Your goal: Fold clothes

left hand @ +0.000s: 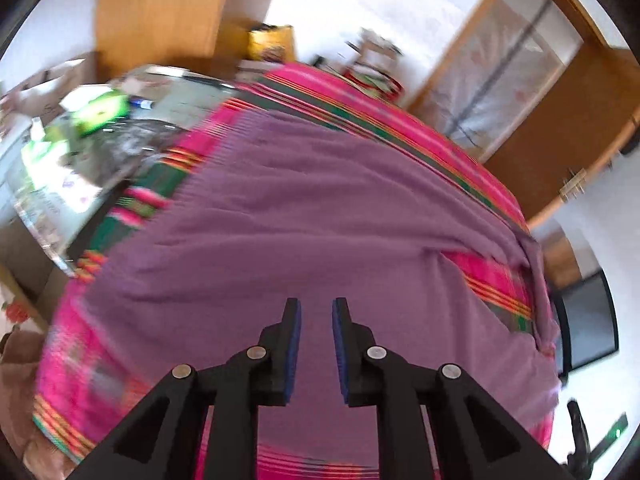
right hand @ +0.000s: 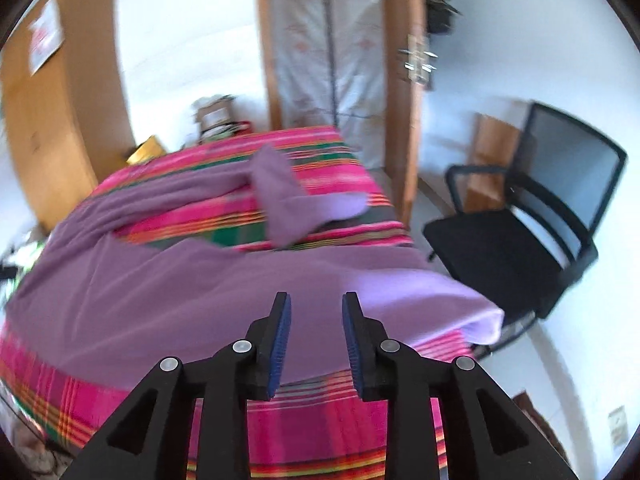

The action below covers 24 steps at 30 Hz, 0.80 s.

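Purple garment (left hand: 304, 208) spread flat on striped bedcover (left hand: 400, 104); long axis runs away from both tongs; left tongs (left hand: 316, 312) apart, empty, over near hem; right tongs (right hand: 316, 308) apart, empty, nearer the sleeve (right hand: 288, 200) ahead.

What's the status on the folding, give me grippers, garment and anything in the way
Left gripper open, empty, over purple garment. Right gripper open, empty, near its hem. Garment spread on striped cloth, sleeve bent. Nothing blocking; office chair stands aside.
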### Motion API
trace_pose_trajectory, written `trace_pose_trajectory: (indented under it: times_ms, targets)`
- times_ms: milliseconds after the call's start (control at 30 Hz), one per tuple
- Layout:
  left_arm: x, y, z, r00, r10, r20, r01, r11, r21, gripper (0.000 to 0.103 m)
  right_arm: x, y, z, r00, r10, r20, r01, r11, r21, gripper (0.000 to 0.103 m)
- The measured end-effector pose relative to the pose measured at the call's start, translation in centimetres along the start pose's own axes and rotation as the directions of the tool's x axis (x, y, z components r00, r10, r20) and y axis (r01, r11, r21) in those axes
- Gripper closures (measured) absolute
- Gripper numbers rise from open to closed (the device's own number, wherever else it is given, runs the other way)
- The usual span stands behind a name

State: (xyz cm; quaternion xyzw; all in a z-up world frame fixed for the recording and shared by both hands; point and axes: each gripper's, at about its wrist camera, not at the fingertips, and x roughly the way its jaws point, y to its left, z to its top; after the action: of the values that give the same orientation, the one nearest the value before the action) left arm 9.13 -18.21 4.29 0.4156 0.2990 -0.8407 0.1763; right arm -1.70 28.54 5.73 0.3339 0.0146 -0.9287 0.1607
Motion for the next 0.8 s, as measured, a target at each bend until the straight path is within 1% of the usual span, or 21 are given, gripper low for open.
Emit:
trace_pose_trajectory:
  times_ms: [100,167,300,400,533,600,633,700,800]
  targets:
    - [1.5,-3.1,-0.4,0.999,-0.022,-0.044,0.025,0.997,0.070,0.086,0.7,-3.2,0.8,0.999,-0.038,-0.012,0.038,0.997,0.068,0.073]
    - [2.5,-5.1,-0.8,0.997,-0.024,-0.072,0.032,0.992,0.118,0.086,1.3,-4.4,1.2,0.999,-0.043,-0.016,0.044,0.994,0.099,0.073]
    - [4.5,-8.9,-1.4,0.991,-0.034,-0.128,0.060,0.978,0.198,0.086,3.2,-5.4,2.2,0.999,-0.029,-0.043,0.032,0.996,0.087,0.073]
    - [5.7,-10.9,-1.9,0.986,-0.034,-0.164,0.072,0.970,0.232,0.086,4.7,-6.2,2.9,0.998,-0.018,-0.064,0.023,0.997,0.078,0.073]
    - [7.0,-12.8,-2.4,0.980,-0.027,-0.199,0.084,0.955,0.285,0.086,7.4,-7.3,4.1,0.994,-0.002,-0.111,0.009,0.998,0.064,0.072]
    - [7.7,-13.4,-2.7,0.977,-0.015,-0.211,0.080,0.950,0.302,0.086,8.6,-7.7,4.4,0.989,0.029,-0.142,-0.019,0.997,0.070,0.071]
    - [7.9,-13.6,-2.7,0.978,-0.007,-0.211,0.073,0.949,0.307,0.086,9.4,-8.1,4.4,0.984,0.066,-0.167,-0.052,0.995,0.087,0.070]
    - [8.3,-13.8,-2.5,0.978,-0.002,-0.210,0.069,0.948,0.311,0.086,10.2,-8.3,4.4,0.980,0.076,-0.184,-0.060,0.994,0.092,0.069]
    - [8.9,-14.1,-2.3,0.975,-0.004,-0.222,0.072,0.951,0.300,0.086,11.1,-8.1,4.4,0.976,0.067,-0.209,-0.053,0.996,0.071,0.069]
